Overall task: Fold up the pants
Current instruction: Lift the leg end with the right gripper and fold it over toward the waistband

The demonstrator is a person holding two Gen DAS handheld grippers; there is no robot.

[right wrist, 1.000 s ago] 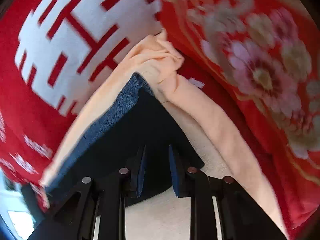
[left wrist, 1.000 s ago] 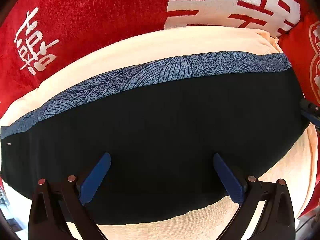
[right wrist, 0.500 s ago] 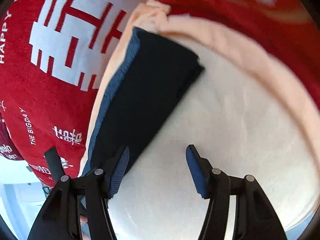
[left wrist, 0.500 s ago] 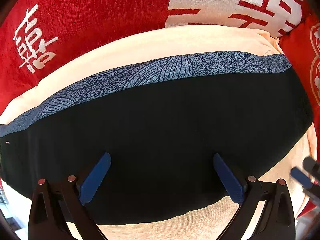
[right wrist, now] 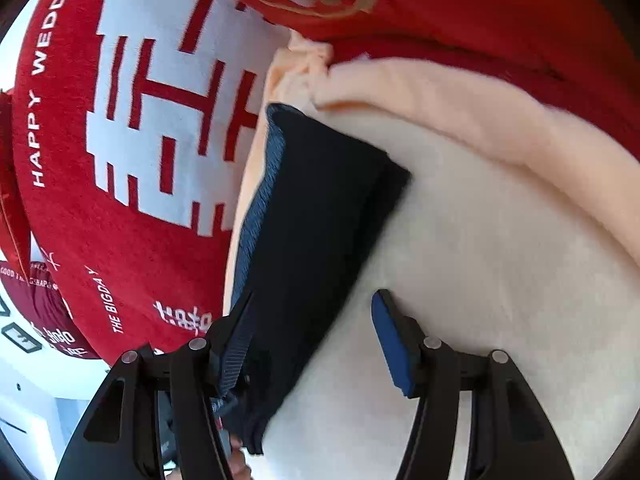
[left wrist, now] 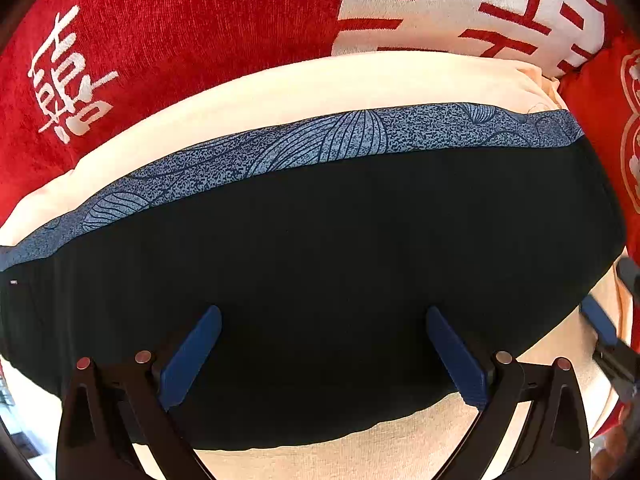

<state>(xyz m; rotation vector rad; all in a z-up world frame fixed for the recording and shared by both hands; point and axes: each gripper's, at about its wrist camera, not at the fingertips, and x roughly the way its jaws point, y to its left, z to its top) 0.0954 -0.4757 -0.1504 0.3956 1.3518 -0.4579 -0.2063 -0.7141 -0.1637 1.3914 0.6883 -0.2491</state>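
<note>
The folded black pants point(left wrist: 320, 264) with a blue patterned band point(left wrist: 352, 140) along the far edge lie flat on a cream blanket point(left wrist: 304, 92). My left gripper point(left wrist: 324, 356) hovers straight above them, open wide, nothing between its blue pads point(left wrist: 192, 356). In the right wrist view the pants point(right wrist: 320, 216) run as a narrow dark strip from the middle down to the left finger. My right gripper point(right wrist: 316, 340) is open, its right pad point(right wrist: 394, 344) over bare blanket and its left finger at the pants' near edge, not pinching. The right gripper point(left wrist: 600, 320) also shows at the left view's right edge.
Red cushions with white characters point(left wrist: 460, 4) point(right wrist: 160, 120) border the blanket on the far side. A red floral cloth point(right wrist: 440, 4) lies beyond the blanket's rumpled corner point(right wrist: 308, 60). Part of a hand point(right wrist: 240, 464) shows below the right gripper. The cream blanket point(right wrist: 480, 260) spreads right of the pants.
My right gripper opened and let go of the pants' corner, then drew back and rolled, so the pants now lie flat. The left gripper has not moved.
</note>
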